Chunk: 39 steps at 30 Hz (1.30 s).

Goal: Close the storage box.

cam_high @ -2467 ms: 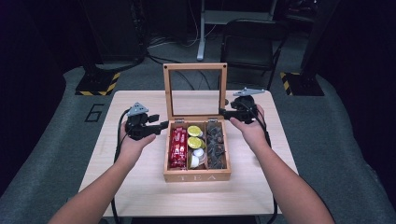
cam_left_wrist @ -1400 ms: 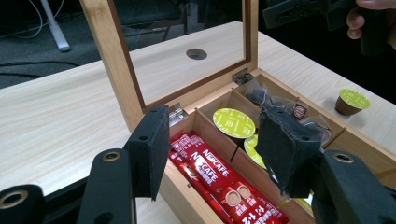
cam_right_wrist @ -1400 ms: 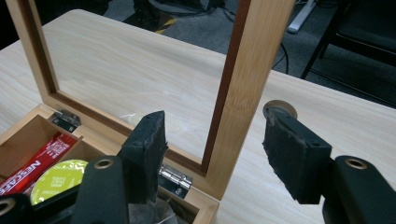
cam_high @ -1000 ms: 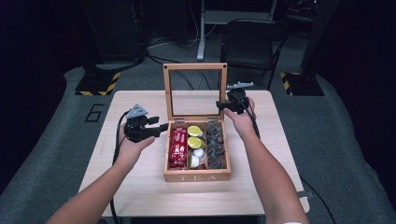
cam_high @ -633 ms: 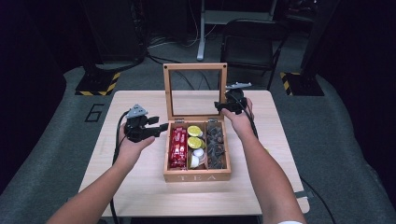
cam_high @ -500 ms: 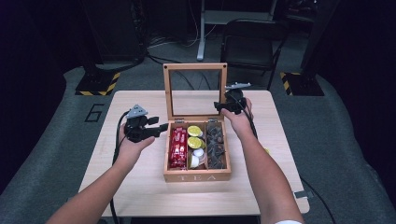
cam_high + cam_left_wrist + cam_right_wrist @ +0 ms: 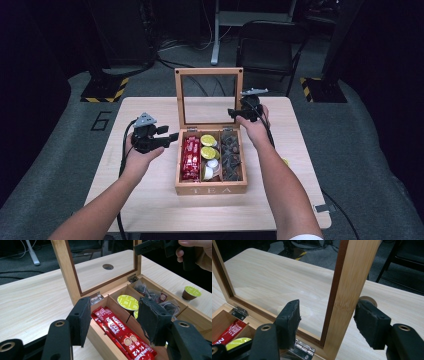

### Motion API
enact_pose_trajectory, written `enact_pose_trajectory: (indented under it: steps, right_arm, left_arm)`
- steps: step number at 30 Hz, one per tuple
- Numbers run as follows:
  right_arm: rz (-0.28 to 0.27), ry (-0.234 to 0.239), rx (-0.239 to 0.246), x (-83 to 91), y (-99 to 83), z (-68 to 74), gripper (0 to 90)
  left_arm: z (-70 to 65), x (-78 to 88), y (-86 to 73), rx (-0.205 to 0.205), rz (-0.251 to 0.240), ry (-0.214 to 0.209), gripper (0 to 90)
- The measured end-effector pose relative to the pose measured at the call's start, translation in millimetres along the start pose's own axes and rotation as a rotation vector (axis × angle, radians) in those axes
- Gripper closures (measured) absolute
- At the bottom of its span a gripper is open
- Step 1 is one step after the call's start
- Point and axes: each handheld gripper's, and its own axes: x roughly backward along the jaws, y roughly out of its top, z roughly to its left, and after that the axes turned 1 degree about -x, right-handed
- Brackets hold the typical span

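Note:
A wooden tea box (image 7: 211, 190) stands mid-table with its glass lid (image 7: 208, 72) upright. Inside lie red Nescafe sticks (image 7: 120, 332), green-topped capsules (image 7: 128, 302) and dark tea bags (image 7: 155, 295). My left gripper (image 7: 170, 136) hovers left of the box; in the left gripper view it (image 7: 112, 320) is open and holds nothing, pointing at the sticks. My right gripper (image 7: 235, 114) is at the lid's right side. Seen from its own camera, that gripper (image 7: 329, 320) straddles the lid's right frame post (image 7: 352, 290), with a clear gap at the left pad (image 7: 289, 317).
A loose green-topped capsule (image 7: 191, 292) sits on the table right of the box. The table has a round hole (image 7: 108, 266) behind the lid. A dark chair (image 7: 267, 47) and striped stand bases (image 7: 102, 92) are on the floor beyond the table.
My right gripper has moved from beside the box's right compartment back and slightly left to the lid's right edge. The left gripper has stayed put.

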Motion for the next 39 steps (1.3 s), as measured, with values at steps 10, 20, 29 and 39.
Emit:
enact_pose_trajectory:
  steps: [10,20,29,39]
  right_arm:
    - [-0.007,-0.018,0.01,-4.1,1.4,0.5,40.9]
    - [0.037,-0.029,-0.001,-3.8,6.7,-4.3,54.1]
    - [0.054,-0.063,-0.003,-0.3,7.5,-1.3,60.4]
    - [0.046,-0.047,-0.038,3.4,6.3,-4.7,64.0]
  left_arm:
    - [0.7,4.5,3.9,0.016,-0.023,-0.003,44.3]
    - [5.6,9.5,2.5,0.04,-0.039,0.009,44.3]
    - [5.2,9.7,1.5,0.03,-0.027,0.011,44.3]
    - [3.3,6.9,2.9,0.017,-0.014,0.006,44.3]
